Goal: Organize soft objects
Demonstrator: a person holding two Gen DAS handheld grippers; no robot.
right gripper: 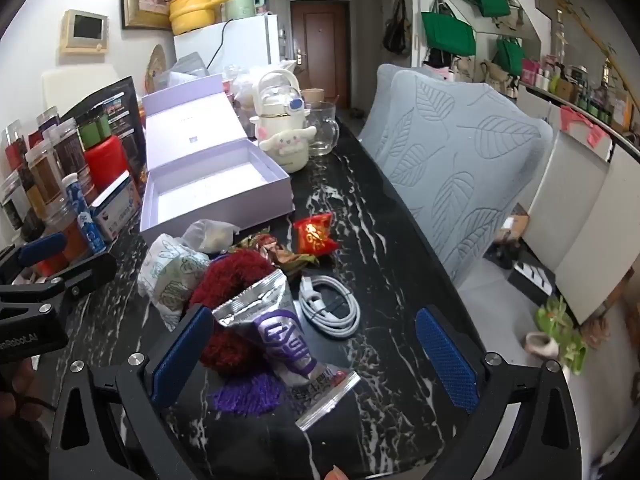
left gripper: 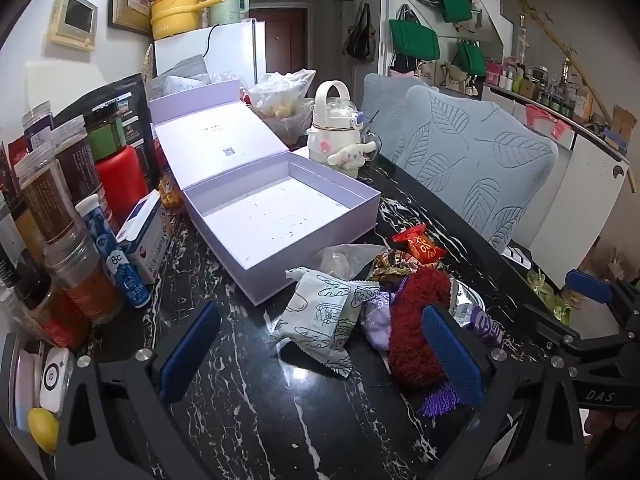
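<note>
Silver snack pouch (right gripper: 280, 320) with purple lettering lies between spread right gripper (right gripper: 316, 356) fingers; left gripper (left gripper: 320, 356) also spread, "DAS" at 3 o'clock.

Stood in a cluttered flat: white fridge (left gripper: 224, 50) at eleven o'clock, brown door (right gripper: 318, 46) at twelve, leaf-patterned chair (right gripper: 460, 152) at two, green bags (left gripper: 414, 42) hung at one.

"DAS" is showing in white on the right hand-held gripper (left gripper: 592, 292) body, left-wrist view. "8c" is reading on the blue tube (left gripper: 116, 254). Part-word "RoboAI", upside down, is showing on the left hand-held gripper (right gripper: 42, 246) arm. Other labels too blurry to read.
</note>
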